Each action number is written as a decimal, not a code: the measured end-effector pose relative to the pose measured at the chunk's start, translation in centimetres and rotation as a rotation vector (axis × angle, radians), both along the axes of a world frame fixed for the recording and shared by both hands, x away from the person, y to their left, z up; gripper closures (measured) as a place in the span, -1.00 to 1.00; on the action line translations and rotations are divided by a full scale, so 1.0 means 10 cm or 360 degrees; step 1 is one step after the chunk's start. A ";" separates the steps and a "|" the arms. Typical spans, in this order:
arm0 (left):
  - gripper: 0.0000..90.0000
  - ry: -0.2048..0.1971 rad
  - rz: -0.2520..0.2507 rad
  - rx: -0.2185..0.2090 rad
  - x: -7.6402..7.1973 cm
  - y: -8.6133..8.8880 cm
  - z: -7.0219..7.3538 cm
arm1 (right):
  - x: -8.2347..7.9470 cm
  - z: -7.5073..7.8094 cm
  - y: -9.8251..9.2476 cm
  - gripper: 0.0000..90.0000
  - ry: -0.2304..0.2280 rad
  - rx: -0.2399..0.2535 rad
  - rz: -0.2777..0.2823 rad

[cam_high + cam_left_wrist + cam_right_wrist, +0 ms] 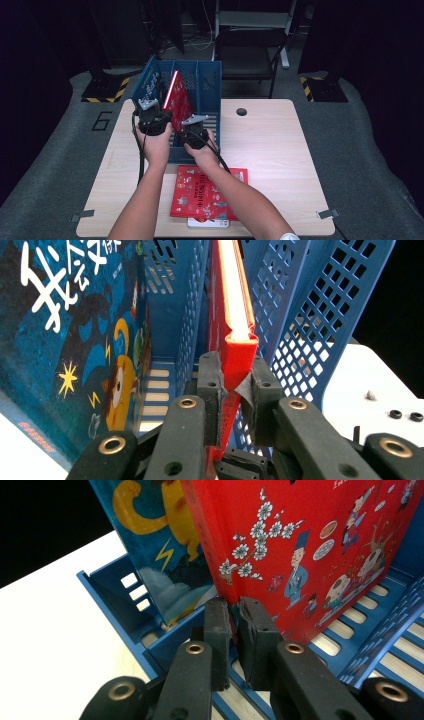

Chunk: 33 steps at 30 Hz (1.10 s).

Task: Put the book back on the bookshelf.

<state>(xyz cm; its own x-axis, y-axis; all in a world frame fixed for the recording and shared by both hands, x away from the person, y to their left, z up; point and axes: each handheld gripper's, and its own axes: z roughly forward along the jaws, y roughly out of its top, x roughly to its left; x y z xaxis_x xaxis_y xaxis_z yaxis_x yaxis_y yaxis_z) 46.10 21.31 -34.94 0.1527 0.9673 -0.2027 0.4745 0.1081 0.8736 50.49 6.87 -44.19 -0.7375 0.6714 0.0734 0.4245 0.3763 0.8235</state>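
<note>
A blue slotted file rack stands at the table's far left-centre. A red picture book leans upright in its middle slot, tilted left. My left gripper is shut on that book's near edge; in the left gripper view the pads pinch the red book just under its spine. My right gripper sits at the rack's front. In the right gripper view it is shut at the lower corner of the red book. A blue picture book stands in the slot to the left.
Another red book lies flat near the table's front edge on top of a white one. The wooden table has a cable hole at the back. A chair stands behind it.
</note>
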 end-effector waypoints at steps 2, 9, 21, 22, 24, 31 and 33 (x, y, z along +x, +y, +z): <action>0.77 0.0005 -0.0001 0.0002 0.01 0.00 0.00 | 0.01 0.00 0.00 0.84 0.0004 0.0001 -0.0006; 0.77 0.0017 0.0009 0.0018 0.06 -0.03 0.02 | 0.07 0.00 0.01 0.84 0.0006 -0.0003 -0.0011; 0.77 0.0020 0.0030 0.0036 0.13 -0.04 0.06 | 0.16 0.03 0.03 0.84 0.0017 0.0011 -0.0035; 0.77 0.0025 0.0033 0.0042 0.13 -0.04 0.07 | 0.16 0.03 0.04 0.84 0.0024 0.0017 -0.0043; 0.77 0.0023 0.0038 0.0046 0.14 -0.04 0.08 | 0.16 0.05 0.05 0.84 0.0027 0.0008 -0.0032; 0.77 0.0022 0.0048 0.0071 0.16 -0.05 0.10 | 0.18 0.07 0.08 0.84 0.0033 0.0023 -0.0041; 0.77 0.0025 0.0047 0.0076 0.17 -0.05 0.10 | 0.19 0.07 0.08 0.83 0.0043 0.0022 -0.0043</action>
<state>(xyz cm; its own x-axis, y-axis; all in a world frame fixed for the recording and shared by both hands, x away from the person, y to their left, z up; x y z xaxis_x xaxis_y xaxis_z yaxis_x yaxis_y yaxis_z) 47.82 20.77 -33.92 0.1211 0.9799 -0.1584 0.4856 0.0807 0.8704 52.42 7.72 -43.50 -0.7169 0.6896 0.1025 0.4562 0.3529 0.8169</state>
